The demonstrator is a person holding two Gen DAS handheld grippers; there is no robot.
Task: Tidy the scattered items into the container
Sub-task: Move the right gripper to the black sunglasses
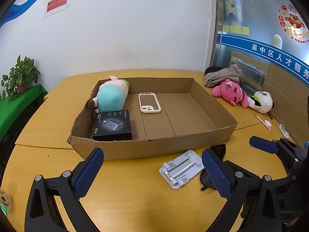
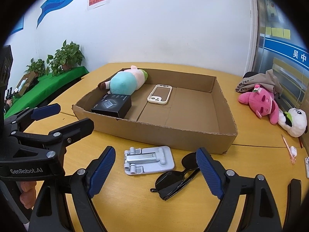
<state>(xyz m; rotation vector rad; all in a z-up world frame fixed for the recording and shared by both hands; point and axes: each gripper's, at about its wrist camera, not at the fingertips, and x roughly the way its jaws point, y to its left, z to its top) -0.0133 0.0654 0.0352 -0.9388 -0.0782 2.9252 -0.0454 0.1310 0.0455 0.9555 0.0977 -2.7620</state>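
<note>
While both grippers (image 1: pixel 152 174) (image 2: pixel 156 172) hang wide and empty, I line my right up squarely over the phone stand (image 2: pixel 148 160).

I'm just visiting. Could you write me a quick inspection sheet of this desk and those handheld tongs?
Surface: yellow table.
Job's things: cardboard tray holds plush toy, black box, phone case; phone stand and sunglasses lie outside.
Clutter: pink plush, panda plush, pen at the right.
Tongs: left tongs open, empty; right tongs open, empty.
Cables: nothing seen.
Surroundings: white wall, potted plants.
</note>
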